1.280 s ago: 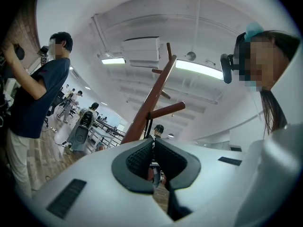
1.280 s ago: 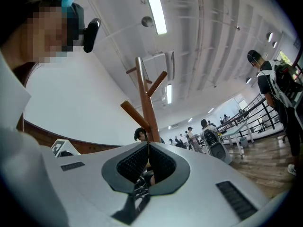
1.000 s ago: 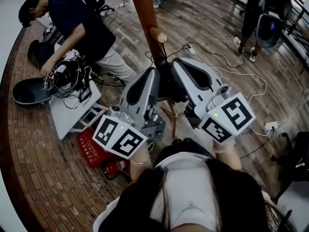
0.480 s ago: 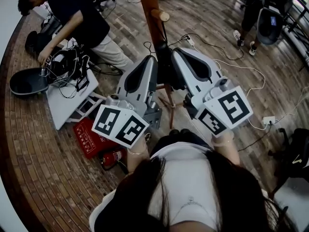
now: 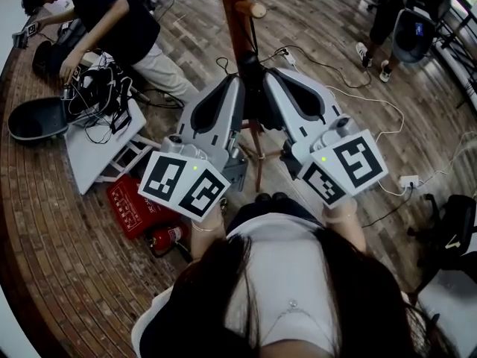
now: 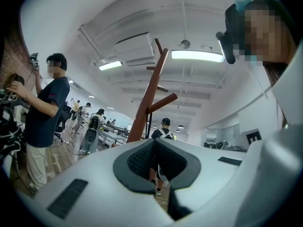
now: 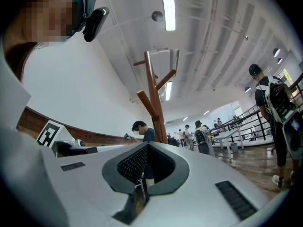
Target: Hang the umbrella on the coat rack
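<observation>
The brown wooden coat rack (image 5: 232, 13) rises just ahead, with a short peg (image 5: 257, 10) on its right side. My left gripper (image 5: 237, 82) and right gripper (image 5: 267, 74) point upward side by side against the pole. A dark folded umbrella (image 5: 252, 101) hangs between them. In the left gripper view the jaws (image 6: 154, 143) stand shut, the rack (image 6: 149, 98) lies beyond, and nothing shows between the pads. In the right gripper view the jaws (image 7: 146, 148) are shut with a thin pale piece (image 7: 141, 186) pinched deep between them. The rack (image 7: 154, 103) stands ahead.
A person (image 5: 112, 21) bends over cables and a white board (image 5: 93, 151) at the left. A red box (image 5: 134, 207) and a fire extinguisher (image 5: 164, 237) lie by my feet. Cords (image 5: 358, 99) cross the wood floor at the right, near a person with a backpack (image 5: 406, 24).
Both grippers stay together at the pole and sit slightly higher in the head view. The peg has slid toward the picture's top. The bending person has shifted left.
</observation>
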A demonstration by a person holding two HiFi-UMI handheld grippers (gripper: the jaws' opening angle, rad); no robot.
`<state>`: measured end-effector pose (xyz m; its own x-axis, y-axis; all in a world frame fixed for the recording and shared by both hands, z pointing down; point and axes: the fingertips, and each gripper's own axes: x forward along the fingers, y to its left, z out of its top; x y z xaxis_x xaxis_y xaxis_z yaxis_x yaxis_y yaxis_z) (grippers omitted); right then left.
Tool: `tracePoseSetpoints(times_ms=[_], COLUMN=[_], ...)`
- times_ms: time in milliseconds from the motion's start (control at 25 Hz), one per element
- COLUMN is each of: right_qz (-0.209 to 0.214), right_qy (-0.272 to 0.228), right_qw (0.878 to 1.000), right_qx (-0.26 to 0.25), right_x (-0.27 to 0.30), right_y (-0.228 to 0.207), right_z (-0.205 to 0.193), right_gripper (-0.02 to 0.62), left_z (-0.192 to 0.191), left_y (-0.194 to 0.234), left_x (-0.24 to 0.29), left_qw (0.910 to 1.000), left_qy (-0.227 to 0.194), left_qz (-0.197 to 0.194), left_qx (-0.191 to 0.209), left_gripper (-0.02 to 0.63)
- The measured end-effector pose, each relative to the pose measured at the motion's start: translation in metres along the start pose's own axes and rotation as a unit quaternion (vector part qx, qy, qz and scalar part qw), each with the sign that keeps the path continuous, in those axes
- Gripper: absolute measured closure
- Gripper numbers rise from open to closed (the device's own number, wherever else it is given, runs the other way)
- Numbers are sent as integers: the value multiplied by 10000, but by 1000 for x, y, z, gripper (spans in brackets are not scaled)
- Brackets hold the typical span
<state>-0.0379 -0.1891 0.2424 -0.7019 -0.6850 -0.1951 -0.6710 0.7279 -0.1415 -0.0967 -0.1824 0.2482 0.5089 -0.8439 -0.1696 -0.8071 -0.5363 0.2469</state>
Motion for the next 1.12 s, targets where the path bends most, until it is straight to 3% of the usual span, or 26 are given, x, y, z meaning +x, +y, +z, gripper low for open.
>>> tracePoseSetpoints(times_ms=[1120], right_qz=[-173], right_qy=[111], right_qw=[9998], right_qx=[43], right_x=[-8], right_y=[-3], right_z=[-4], right_gripper=[561], left_z=[-9], left_y=[-5], left_x=[2], left_qw=[9998], left_qy=[81], left_qz=[-75], left_qx=[-163], left_gripper=[594])
